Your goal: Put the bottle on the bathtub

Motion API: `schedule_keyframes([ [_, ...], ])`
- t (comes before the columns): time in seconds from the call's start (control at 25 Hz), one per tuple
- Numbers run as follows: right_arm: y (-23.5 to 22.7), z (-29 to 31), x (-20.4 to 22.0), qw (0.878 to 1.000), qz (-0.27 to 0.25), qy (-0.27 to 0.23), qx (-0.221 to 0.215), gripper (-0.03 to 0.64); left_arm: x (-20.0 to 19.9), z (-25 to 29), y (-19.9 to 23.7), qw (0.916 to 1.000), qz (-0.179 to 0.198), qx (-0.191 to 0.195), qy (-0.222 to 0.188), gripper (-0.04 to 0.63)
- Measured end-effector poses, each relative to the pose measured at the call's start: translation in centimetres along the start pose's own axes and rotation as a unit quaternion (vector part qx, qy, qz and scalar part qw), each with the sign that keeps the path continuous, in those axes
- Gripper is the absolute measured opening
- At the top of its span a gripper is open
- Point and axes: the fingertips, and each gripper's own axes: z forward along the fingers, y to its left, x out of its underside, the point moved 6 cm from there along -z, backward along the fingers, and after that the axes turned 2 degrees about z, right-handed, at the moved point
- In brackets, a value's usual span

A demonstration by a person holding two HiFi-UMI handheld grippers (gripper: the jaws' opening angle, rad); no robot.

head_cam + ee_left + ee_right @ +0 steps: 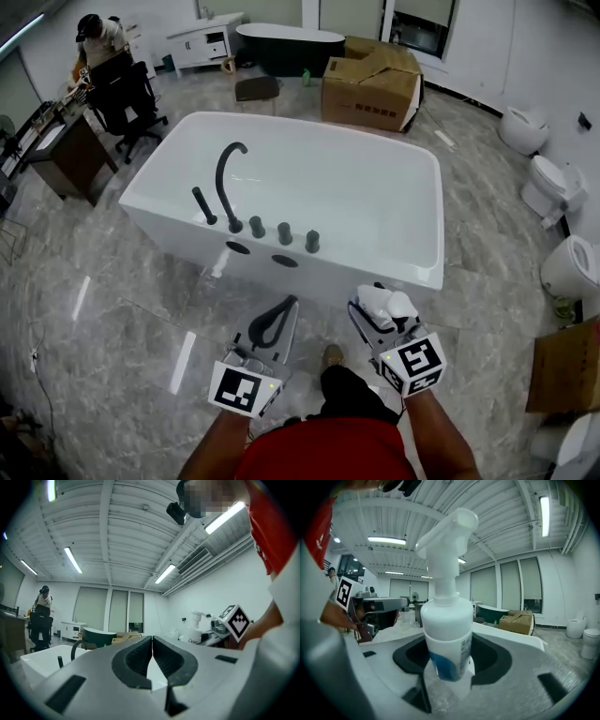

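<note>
A white pump bottle [446,634] with a blue label stands upright between the jaws of my right gripper [449,660], which is shut on it. In the head view the bottle [386,306] and right gripper [384,321] hang just in front of the white bathtub [412,272], near its front right corner. My left gripper [273,322] is shut with nothing in it, its black pads touching, and sits in front of the tub's near rim below the black taps [284,233]. From the left gripper [152,660] view the bottle [196,629] shows to the right.
A black curved spout [228,183] and handles stand on the tub's near rim. Cardboard boxes [372,86] and a dark tub [286,45] lie behind. Toilets [553,187] line the right side. A person [98,42] sits at a desk far left.
</note>
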Motion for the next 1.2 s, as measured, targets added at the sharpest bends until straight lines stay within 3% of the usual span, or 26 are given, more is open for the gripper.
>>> schedule_keyframes([
  [0.36, -11.0, 9.5, 3.8, 0.998, -0.02, 0.057, -0.03, 0.245, 2.8, 11.9, 3.7, 0.9983, -0.006, -0.058, 0.001, 0.011],
  [0.64, -15.7, 16.1, 8.8, 0.992, -0.038, 0.11, -0.057, 0.245, 5.7, 16.7, 5.8, 0.9945, -0.019, -0.096, 0.038, 0.011],
  [0.96, -19.1, 21.5, 15.8, 0.987, -0.021, 0.153, -0.047, 0.245, 8.4, 19.9, 8.1, 0.9942, -0.014, -0.086, 0.064, 0.011],
  [1.2, -20.5, 24.5, 19.8, 0.983, -0.003, 0.18, -0.035, 0.245, 11.0, 20.8, 9.9, 0.9913, -0.03, -0.061, 0.113, 0.011],
])
